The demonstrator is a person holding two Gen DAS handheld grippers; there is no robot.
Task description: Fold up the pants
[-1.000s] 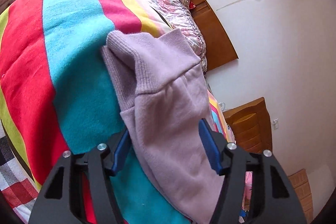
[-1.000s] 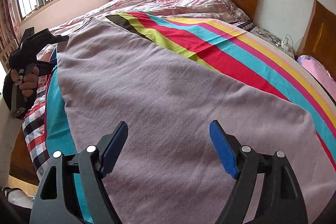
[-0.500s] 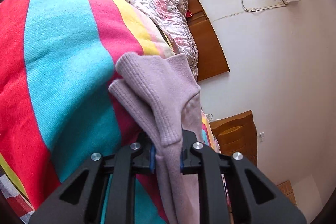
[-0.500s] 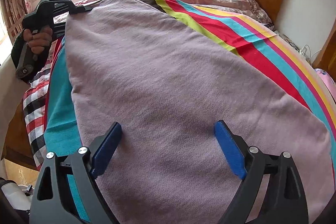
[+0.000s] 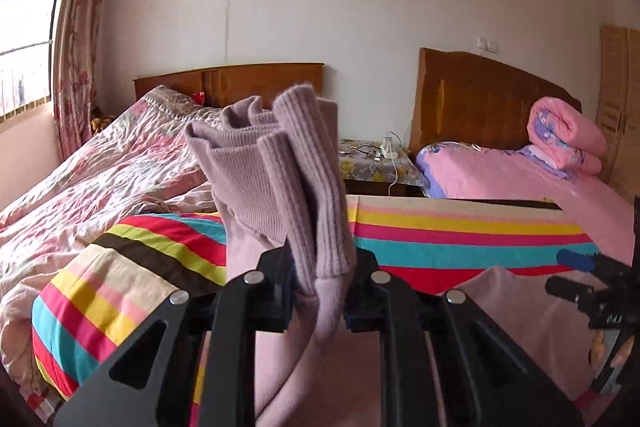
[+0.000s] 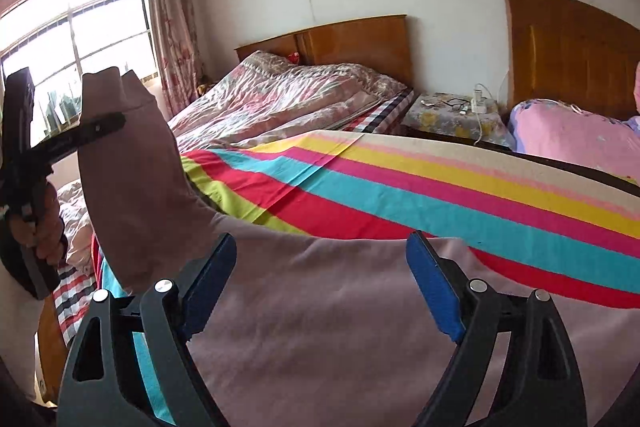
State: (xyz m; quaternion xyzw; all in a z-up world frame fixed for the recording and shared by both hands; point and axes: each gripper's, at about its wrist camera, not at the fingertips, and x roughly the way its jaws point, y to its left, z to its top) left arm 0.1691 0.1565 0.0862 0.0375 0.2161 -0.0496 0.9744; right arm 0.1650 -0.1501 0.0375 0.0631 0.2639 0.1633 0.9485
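Jaws of the left gripper (image 5: 318, 301) were clenched on the ribbed cuffs of the pants (image 6: 320, 307), lifting that end off the bed (image 6: 460, 179); the right gripper (image 6: 320, 287) gaped, released, above the flat part.

Big wooden bed (image 6: 362, 41) w/ a brown headboard, that's the work surface. On it: a striped blanket (image 6: 460, 195) (red, teal, pink, yellow, cream bands) spread across the near half, plus a crumpled pink floral quilt (image 6: 280, 95) bunched up toward the headboard & window side. Mauve pants (image 6: 340, 315) lie flat on the blanket at the near edge, one end lifted up off it on the left. Checked sheet (image 6: 74, 301) peeks out under the blanket at the left edge.
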